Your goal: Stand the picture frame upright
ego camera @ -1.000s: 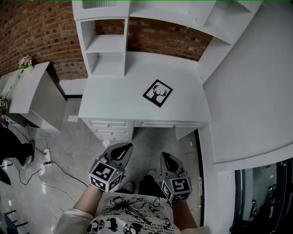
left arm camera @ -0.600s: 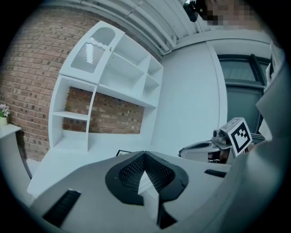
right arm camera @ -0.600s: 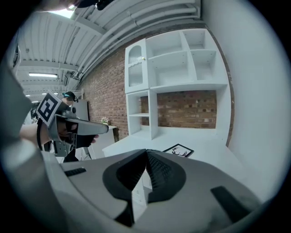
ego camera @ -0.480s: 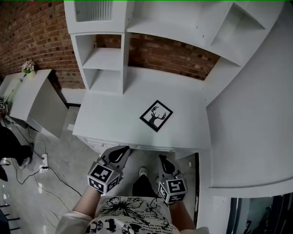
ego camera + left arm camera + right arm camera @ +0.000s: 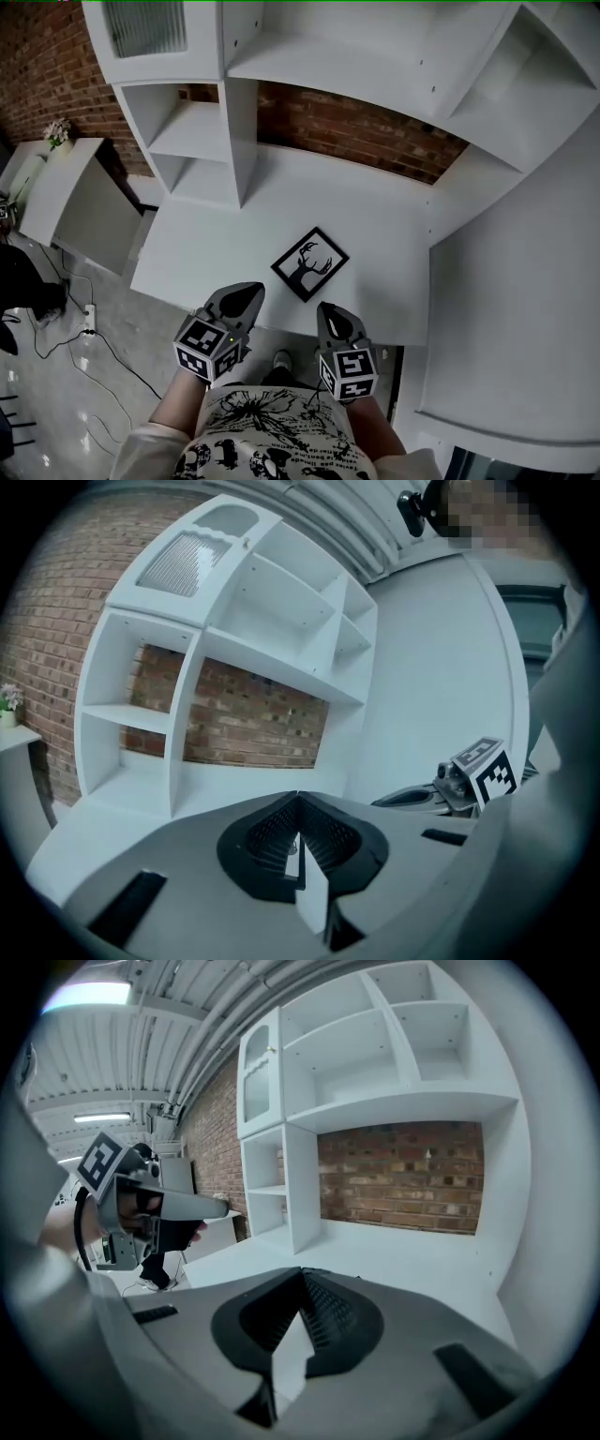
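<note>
Currently the picture frame [image 5: 309, 263] lies flat, corner-on, just ahead between left claw [image 5: 242, 300] and right claw [image 5: 337, 323] (both closed, holding nothing).

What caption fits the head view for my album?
The left gripper and right gripper, both shut, face a desk where the picture frame lies flat.

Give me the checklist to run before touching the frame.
1. Frame found, lying flat on the desk: ok.
2. Left tongs open for a grasp: not ok, shut.
3. Right tongs open: not ok, shut.
4. Both tongs empty: ok.
5. Tongs at the frame: not ok, both short of it.
6. Prop on the frame's back: cannot tell.
</note>
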